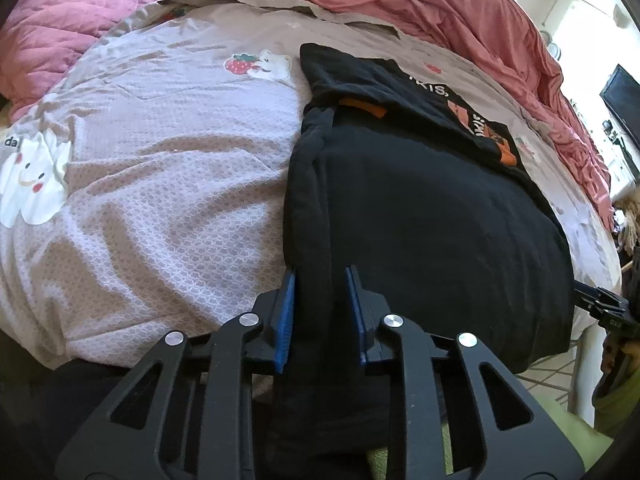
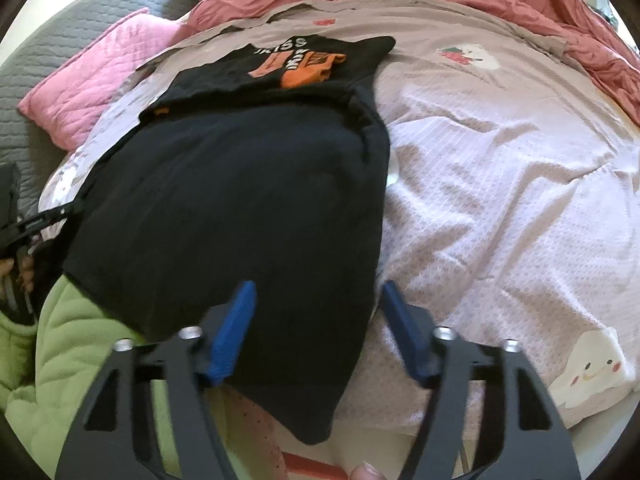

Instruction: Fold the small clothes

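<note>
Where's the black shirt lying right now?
The black shirt lies flat on the patterned bedspread, its near hem at the bed's edge, with the red duvet bunched beyond it.

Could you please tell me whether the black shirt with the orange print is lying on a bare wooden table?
No, the black shirt with the orange print lies on a pale patterned bed cover with cartoon patches.

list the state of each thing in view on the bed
black fabric garment with orange print: partly folded, near end hanging over the bed edge
left hand-held gripper: blue pads pinching the garment's near corner
right hand-held gripper: pads apart, garment's other near corner between them, not gripped
pink quilted pillow: lying flat beside the garment
</note>
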A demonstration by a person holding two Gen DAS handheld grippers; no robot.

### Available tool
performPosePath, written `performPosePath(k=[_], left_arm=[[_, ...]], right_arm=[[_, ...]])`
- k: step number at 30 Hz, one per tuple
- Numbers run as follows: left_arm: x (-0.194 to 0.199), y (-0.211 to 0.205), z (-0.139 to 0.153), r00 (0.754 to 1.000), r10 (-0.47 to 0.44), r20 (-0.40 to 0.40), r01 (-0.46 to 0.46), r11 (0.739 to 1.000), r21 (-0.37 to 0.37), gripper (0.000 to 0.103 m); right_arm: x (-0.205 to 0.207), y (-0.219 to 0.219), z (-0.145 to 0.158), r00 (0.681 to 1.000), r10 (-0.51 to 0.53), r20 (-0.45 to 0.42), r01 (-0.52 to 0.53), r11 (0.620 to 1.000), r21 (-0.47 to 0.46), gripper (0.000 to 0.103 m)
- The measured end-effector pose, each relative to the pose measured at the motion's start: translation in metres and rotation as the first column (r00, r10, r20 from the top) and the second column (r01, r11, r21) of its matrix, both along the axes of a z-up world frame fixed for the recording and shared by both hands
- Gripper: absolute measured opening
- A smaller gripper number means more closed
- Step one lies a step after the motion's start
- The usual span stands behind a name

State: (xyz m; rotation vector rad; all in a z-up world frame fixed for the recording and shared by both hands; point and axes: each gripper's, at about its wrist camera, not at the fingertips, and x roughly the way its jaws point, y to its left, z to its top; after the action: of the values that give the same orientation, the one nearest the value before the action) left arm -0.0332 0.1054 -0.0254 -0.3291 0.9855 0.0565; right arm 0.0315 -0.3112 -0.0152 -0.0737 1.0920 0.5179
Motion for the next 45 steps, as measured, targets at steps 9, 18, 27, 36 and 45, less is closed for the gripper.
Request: performPosePath(k=[9, 18, 27, 36, 45], left_arm=[[0.001, 0.006, -0.006, 1.000, 0.019, -0.021, -0.020, 0.999, -0.027, 0.017], [0.001, 0.005, -0.007, 1.000, 0.014, -0.025, -0.015, 1.000, -0.027, 0.019], [0.003, 0.005, -0.010, 0.999, 0.017, -0.028, -0.018, 0.999, -0.028, 0.019], [0.004, 0.002, -0.007, 1.000, 0.014, -0.020, -0.014, 1.000, 0.016, 0.005], [0.001, 0.003, 0.013, 0.999, 0.015, 0.050, -0.015, 1.000, -0.019, 0.002]], right_arm=[[0.003, -0.006, 0.010, 0.999, -0.018, 0.051, 0.018, 1.000, -0.002, 0.040], [0.023, -0.001, 0.000, 0.998, -0.024, 0.051, 0.024, 1.000, -0.005, 0.041], [0.012, -0.004, -0.006, 1.000, 0.019, 0.020, -0.020, 0.997, 0.078, 0.030], [0.020, -0.007, -0.004, 0.999, 0.036, 0.019, -0.038, 0.987, 0.159, 0.013], [0.030, -0.005, 0.021, 0.995, 0.045, 0.091, -0.067, 0.964, 0.258, 0.009]])
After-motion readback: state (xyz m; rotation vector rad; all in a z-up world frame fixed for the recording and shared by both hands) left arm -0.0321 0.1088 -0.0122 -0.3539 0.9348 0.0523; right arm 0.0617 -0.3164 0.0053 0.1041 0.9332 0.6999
